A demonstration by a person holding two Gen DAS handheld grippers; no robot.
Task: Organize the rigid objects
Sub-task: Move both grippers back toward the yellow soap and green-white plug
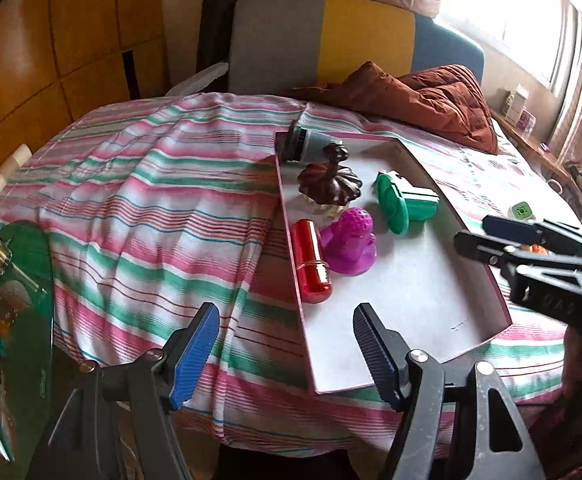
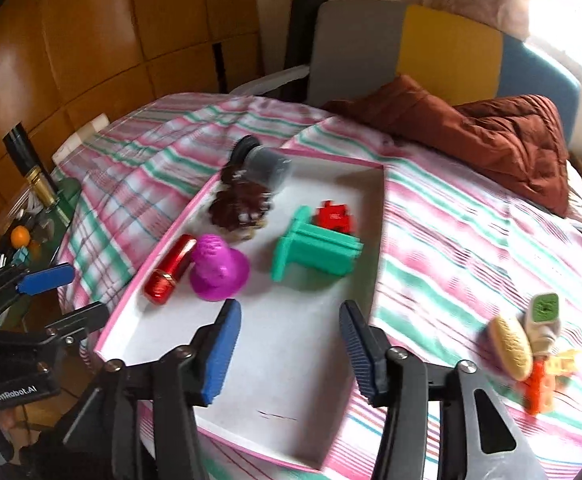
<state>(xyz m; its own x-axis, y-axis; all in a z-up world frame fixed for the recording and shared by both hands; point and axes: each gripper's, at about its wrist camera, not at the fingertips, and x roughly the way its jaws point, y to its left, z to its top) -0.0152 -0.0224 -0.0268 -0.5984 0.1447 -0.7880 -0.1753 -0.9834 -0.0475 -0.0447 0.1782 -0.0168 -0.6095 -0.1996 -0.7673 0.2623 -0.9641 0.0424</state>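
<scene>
Already we count 6 pieces inside the white tray (image 2: 311, 420) at mid-frame of the right wrist view: a red cylinder (image 2: 169, 270) and a magenta figure (image 2: 217, 268) touching at its left rim, a brown carved piece (image 2: 239, 206) and a grey canister (image 2: 267, 164) at the far corner, then a green block (image 2: 315, 252) with a red block (image 2: 334, 216) just behind it. Roughly most of the sorting looks done. Left over, at the lower right on the striped bedspread (image 2: 471, 232), lie a bun-shaped toy (image 2: 509, 344), a green-capped piece (image 2: 543, 316) and an orange toy (image 2: 541, 384). Our right gripper (image 2: 287, 348) hangs over the tray, jaws parted, nothing between them. Our left gripper (image 1: 283, 348) stands wide and empty at the tray's near corner.
</scene>
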